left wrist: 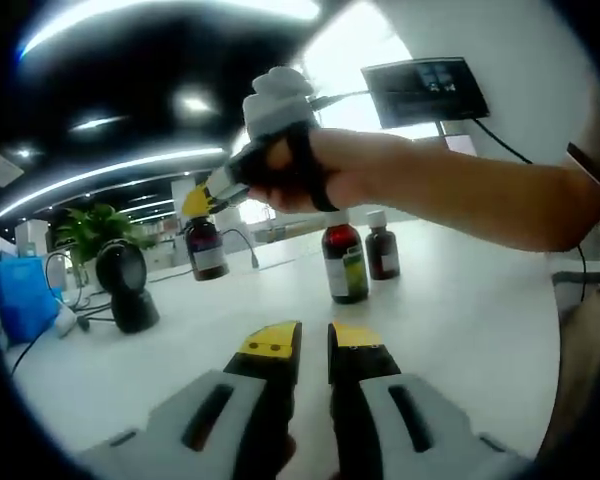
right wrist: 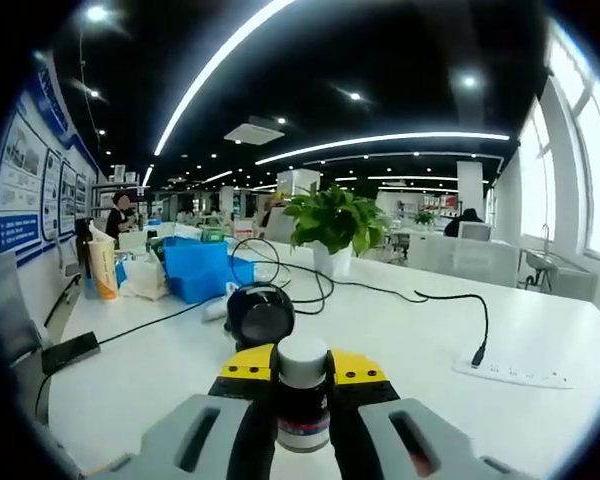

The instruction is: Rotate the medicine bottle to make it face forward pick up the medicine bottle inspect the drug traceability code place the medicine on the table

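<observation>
Three dark medicine bottles appear in the left gripper view. One medicine bottle [left wrist: 206, 249] sits left of centre in that frame, gripped at its cap by the yellow tips of the right tool [left wrist: 196, 203], which a person's hand [left wrist: 310, 165] and forearm bring in from the right side of the frame. In the right gripper view the same bottle [right wrist: 303, 396] stands upright at bottom centre, its white cap and dark body clamped between the yellow jaw pads.

Two spare bottles [left wrist: 346, 263] stand side by side on the white worktop [left wrist: 450, 300] just right of centre. The left tool [left wrist: 314, 340] rises from the bottom edge, its jaws narrow, nearly together, with nothing between them.

A round black scanner [right wrist: 259, 315] stands just beyond the held bottle, with a potted plant [right wrist: 332, 222] behind it.

Judging from this, the pick-up looks done and the bottle is being presented for the traceability code check. Setting it back on the worktop is left.
</observation>
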{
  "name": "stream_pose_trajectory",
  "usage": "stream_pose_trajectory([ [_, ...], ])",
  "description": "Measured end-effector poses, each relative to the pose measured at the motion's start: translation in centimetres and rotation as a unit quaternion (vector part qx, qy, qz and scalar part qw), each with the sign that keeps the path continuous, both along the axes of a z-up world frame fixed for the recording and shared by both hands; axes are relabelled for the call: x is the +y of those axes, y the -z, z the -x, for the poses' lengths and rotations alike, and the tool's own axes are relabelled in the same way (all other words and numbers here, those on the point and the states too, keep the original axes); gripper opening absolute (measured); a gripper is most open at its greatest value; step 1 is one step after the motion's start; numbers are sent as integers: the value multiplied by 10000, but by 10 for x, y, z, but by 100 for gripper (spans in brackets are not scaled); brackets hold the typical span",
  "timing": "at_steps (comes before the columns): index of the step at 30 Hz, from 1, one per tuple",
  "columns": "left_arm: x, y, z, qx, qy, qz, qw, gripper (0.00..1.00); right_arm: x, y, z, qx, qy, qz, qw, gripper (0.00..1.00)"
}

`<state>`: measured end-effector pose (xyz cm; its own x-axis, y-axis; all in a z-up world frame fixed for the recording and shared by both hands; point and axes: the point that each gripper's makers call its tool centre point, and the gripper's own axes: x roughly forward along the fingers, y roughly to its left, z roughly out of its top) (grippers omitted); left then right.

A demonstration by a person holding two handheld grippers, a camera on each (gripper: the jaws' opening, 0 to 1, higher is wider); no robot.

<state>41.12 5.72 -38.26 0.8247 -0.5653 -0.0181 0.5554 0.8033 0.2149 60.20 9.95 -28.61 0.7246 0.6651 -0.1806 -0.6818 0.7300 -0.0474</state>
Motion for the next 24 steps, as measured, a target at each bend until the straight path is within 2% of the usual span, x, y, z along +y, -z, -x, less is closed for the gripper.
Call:
stream_pose_trajectory([
  [13,0,-1,2,-2,-11,-24,10000,3,32,7,-20,56,-29,16,10000,14],
  [24,0,-1,3,1,-5,-13,10000,3,49,14,-36,14,-49,156,9999,14],
])
